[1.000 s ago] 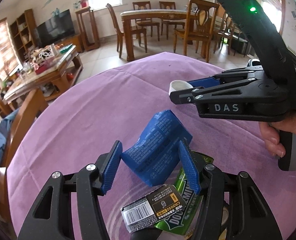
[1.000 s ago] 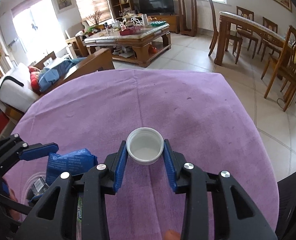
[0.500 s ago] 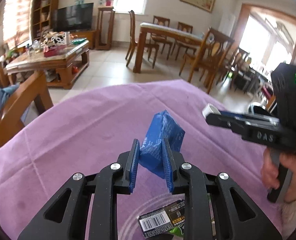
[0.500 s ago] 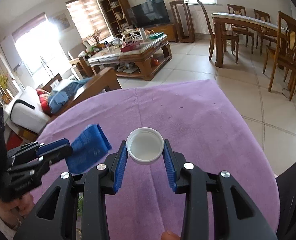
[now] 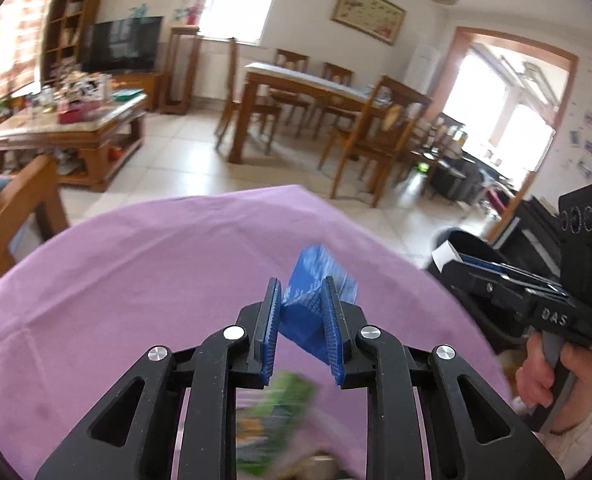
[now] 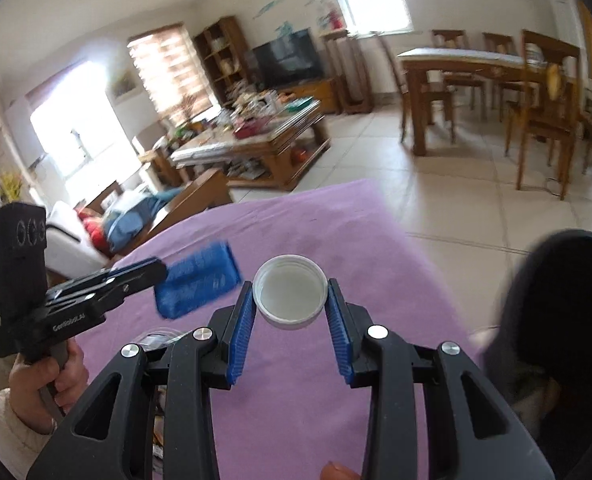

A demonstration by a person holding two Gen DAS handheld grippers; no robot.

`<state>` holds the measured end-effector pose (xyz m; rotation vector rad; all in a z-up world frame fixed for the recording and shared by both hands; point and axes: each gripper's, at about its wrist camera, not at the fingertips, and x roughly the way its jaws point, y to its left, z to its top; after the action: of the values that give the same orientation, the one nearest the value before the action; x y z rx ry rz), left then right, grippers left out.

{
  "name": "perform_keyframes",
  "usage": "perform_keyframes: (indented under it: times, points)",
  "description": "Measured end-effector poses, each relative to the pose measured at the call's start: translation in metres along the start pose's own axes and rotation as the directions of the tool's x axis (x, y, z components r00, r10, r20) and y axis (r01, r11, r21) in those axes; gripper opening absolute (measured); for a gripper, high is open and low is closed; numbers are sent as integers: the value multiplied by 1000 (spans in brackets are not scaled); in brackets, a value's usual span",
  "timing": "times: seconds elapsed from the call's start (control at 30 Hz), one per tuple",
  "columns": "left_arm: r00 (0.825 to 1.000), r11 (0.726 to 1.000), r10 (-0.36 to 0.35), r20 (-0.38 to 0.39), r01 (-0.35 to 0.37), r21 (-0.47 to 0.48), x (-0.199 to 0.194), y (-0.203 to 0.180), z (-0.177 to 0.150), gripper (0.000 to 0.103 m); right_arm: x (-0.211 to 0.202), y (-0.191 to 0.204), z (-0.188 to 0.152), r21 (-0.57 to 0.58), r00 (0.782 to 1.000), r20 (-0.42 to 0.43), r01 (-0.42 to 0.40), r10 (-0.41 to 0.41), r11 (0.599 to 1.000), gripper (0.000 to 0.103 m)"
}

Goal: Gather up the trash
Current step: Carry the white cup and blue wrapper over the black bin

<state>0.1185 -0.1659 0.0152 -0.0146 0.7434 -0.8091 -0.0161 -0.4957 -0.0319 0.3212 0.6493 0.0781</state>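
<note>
A crumpled blue wrapper (image 5: 316, 268) hangs above the purple tablecloth (image 5: 136, 280), squeezed between the blue pads of my left gripper (image 5: 301, 285), whose jaws are still closing on it. The right wrist view shows the same blue wrapper (image 6: 198, 280) sticking out of the left gripper (image 6: 162, 271) at the left. My right gripper (image 6: 290, 285) is shut on a white bottle cap (image 6: 290, 298), hollow side up. In the left wrist view the right gripper (image 5: 446, 260) is at the right, beyond the table edge, near a black bin (image 5: 470, 240).
Blurred green packaging (image 5: 280, 412) lies on the cloth under the left gripper. The black bin (image 6: 556, 300) stands on the floor beside the table's right edge. A wooden chair back (image 5: 20, 200) is at the far left; a dining table and chairs stand further off.
The left gripper has closed on the blue wrapper and lifted it off the table. The right gripper has carried the cap to the right, toward the black bin.
</note>
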Motion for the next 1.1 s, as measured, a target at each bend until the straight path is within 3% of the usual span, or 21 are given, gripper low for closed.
perform_keyframes:
  times: [0.1,0.33,0.47,0.5,0.57,0.6,0.63,0.7,0.87,0.9,0.93,1.0,1.1]
  points:
    - [999,998,-53,-13,53,39,9,-46,1,5,-32,-30,-5,45,996,54,62,-65,997,35]
    - [989,984,-137,-63,143,102,48,-136,-2,3,-83,-119,-31,202,976,94,173,-195,964,35]
    - [992,979,-96,-77,108,172,54,-166,-3,3,-103,-152,-52,258,969,104,193,-225,947,35]
    - [989,976,-89,-115,109,191,54,-167,-4,3,-106,-160,-57,266,968,101,196,-230,944,35]
    - [986,970,-25,-164,64,235,55,-162,-8,13,-110,-172,-64,276,969,98,193,-227,941,35]
    - [984,958,54,-168,-4,285,53,-155,-14,31,-111,-176,-68,280,970,97,189,-223,941,35]
    - [980,941,131,-152,-74,332,50,-147,-20,61,-111,-179,-70,280,971,96,185,-219,942,35]
    - [967,921,172,-187,-91,378,51,-133,-30,79,-109,-184,-74,284,974,94,173,-207,943,35]
    - [945,890,164,-283,-18,455,67,-116,-47,77,-103,-187,-85,293,982,87,137,-169,946,35]
    - [934,882,165,-316,3,471,76,-115,-52,59,-100,-186,-86,293,983,83,131,-161,947,35]
    - [925,877,162,-344,25,479,83,-115,-57,49,-101,-186,-90,292,984,80,128,-157,948,35]
    - [932,878,134,-336,46,477,85,-114,-61,44,-97,-186,-92,287,986,68,125,-151,950,35]
    - [942,906,101,-320,45,420,90,-111,-52,31,-97,-187,-96,280,987,58,130,-152,951,35]
